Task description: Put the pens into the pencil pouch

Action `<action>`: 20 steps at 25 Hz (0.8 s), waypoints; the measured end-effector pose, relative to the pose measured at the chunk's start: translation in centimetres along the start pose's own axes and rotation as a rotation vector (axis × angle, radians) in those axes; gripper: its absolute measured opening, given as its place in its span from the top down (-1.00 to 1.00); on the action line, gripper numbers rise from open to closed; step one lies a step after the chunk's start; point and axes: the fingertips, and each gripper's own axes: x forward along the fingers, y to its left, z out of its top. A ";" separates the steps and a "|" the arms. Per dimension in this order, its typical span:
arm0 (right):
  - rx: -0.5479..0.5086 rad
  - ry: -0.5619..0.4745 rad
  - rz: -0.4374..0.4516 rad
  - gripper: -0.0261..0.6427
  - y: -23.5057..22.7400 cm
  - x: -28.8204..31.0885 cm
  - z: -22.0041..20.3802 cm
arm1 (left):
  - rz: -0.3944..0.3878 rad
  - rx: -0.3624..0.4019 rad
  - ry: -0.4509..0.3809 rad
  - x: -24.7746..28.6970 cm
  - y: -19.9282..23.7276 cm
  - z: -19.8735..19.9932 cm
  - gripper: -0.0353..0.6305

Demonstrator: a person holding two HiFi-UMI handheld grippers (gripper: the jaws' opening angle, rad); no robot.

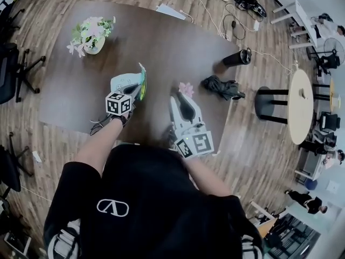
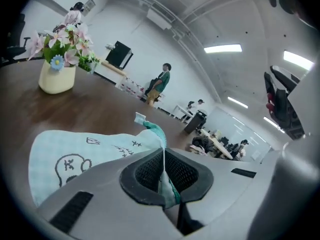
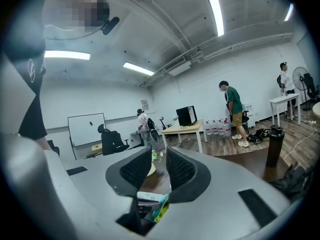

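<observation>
My left gripper [image 1: 138, 85] [image 2: 164, 170] is shut on the teal zipper edge of the pencil pouch [image 1: 142, 79] [image 2: 75, 151]. The pouch is pale blue, checked, with a ghost drawing, and hangs from the jaws just over the dark table [image 1: 161, 42]. To its right my right gripper [image 1: 183, 99] [image 3: 159, 170] points across the table, jaws a little apart with nothing seen between them. A small pink thing [image 1: 186, 89] sits at its tip in the head view; I cannot tell what it is. Low in the right gripper view, part of the pouch [image 3: 161, 210] shows.
A cream vase of flowers [image 1: 91, 36] [image 2: 57, 74] stands at the table's far left. A black bottle [image 1: 237, 57] [image 3: 273, 146] and a crumpled black cloth [image 1: 222, 86] lie at the right end. White paper [image 1: 171, 11] rests on the far edge. A round table [image 1: 301, 106] stands beyond.
</observation>
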 end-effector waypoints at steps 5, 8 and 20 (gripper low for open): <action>0.001 0.026 -0.039 0.65 -1.3 -1.2 -0.9 | -0.019 0.004 0.032 1.5 0.4 -2.1 0.86; -0.003 0.028 -0.045 0.65 -1.5 -1.6 -1.0 | -0.032 -0.004 0.028 1.7 0.3 -2.2 0.86; -0.065 -0.025 0.040 0.67 -0.9 -1.4 1.5 | -0.097 0.376 -0.267 -7.7 -9.1 11.0 0.86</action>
